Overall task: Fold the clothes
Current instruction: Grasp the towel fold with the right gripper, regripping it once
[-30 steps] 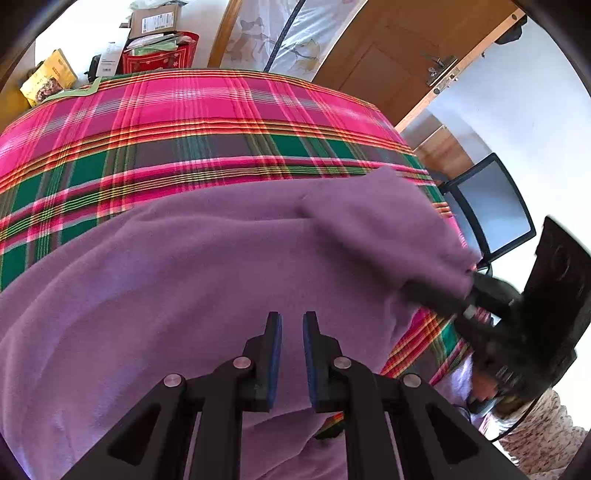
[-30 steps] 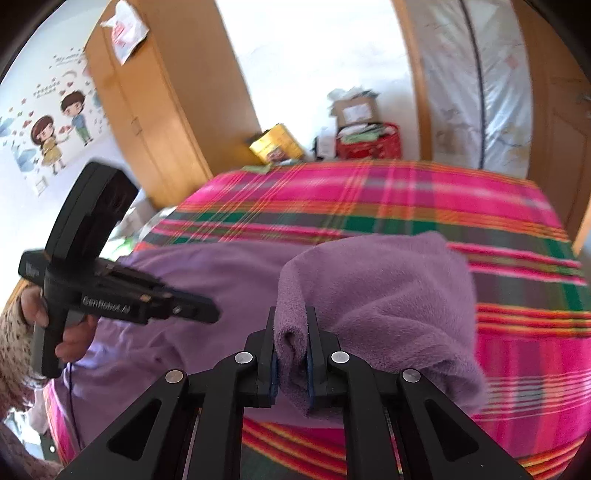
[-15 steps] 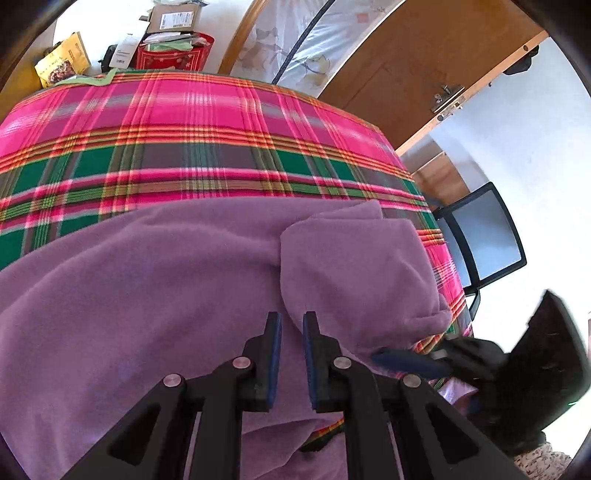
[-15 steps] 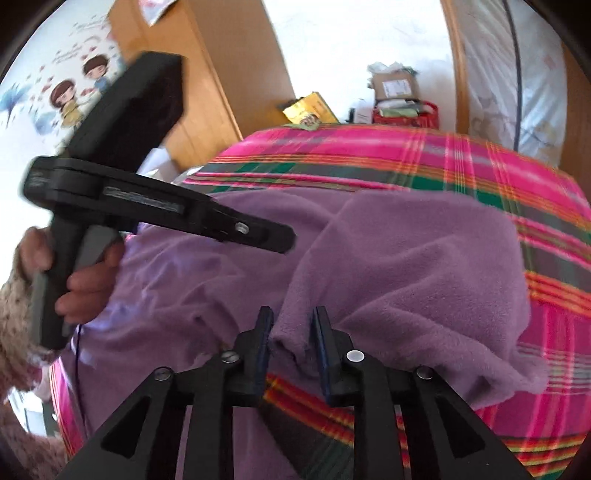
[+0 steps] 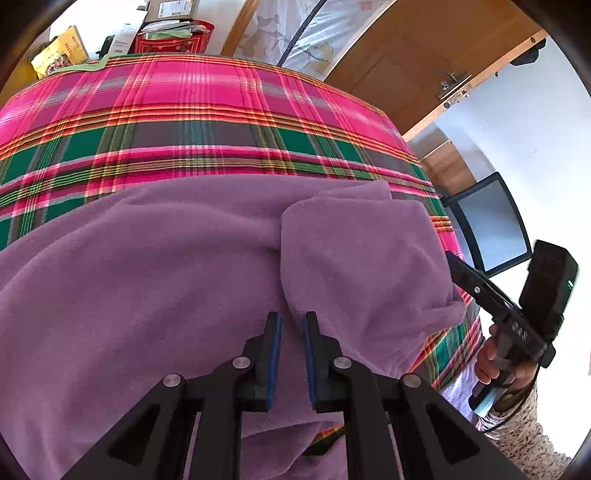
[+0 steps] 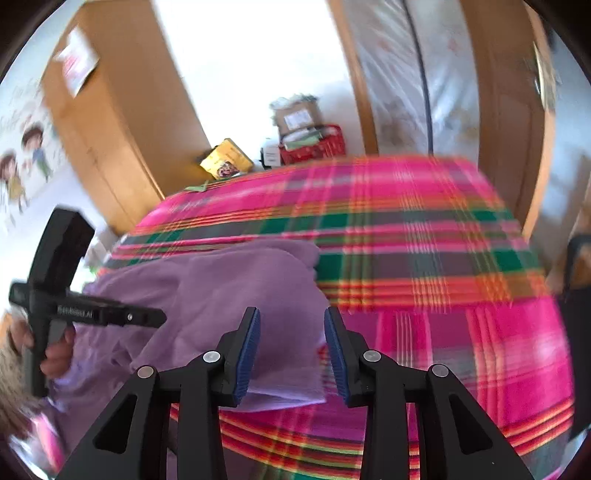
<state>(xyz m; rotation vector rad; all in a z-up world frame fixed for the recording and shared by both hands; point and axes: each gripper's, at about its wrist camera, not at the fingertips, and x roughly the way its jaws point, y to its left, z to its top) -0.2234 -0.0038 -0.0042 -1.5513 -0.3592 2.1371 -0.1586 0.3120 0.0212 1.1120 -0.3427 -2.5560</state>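
Note:
A purple fleece garment [image 5: 147,277] lies spread on the pink and green plaid bedcover [image 5: 184,110]. One part is folded over as a flap [image 5: 362,258] on the garment's right side. My left gripper [image 5: 291,317] hovers over the fleece beside the flap's edge, its jaws a narrow gap apart with nothing pinched. In the right wrist view it shows at the left [image 6: 160,317], held by a hand above the cloth [image 6: 240,288]. My right gripper [image 6: 291,314] is opening. Its pads stand wide apart and clear of the flap's corner lying below them. It also appears at the bed's right edge [image 5: 452,260].
Beyond the bed's far edge stand a red basket [image 5: 173,37], a cardboard box [image 5: 177,9] and a yellow box [image 5: 61,55]. A wooden door [image 5: 406,55] and a dark chair back [image 5: 487,229] are to the right. A wooden wardrobe [image 6: 110,129] stands to the left.
My right gripper carried the pinched purple flap over the garment, opened its jaws, let the cloth go and drew back toward the bed's edge. The left gripper stayed in place.

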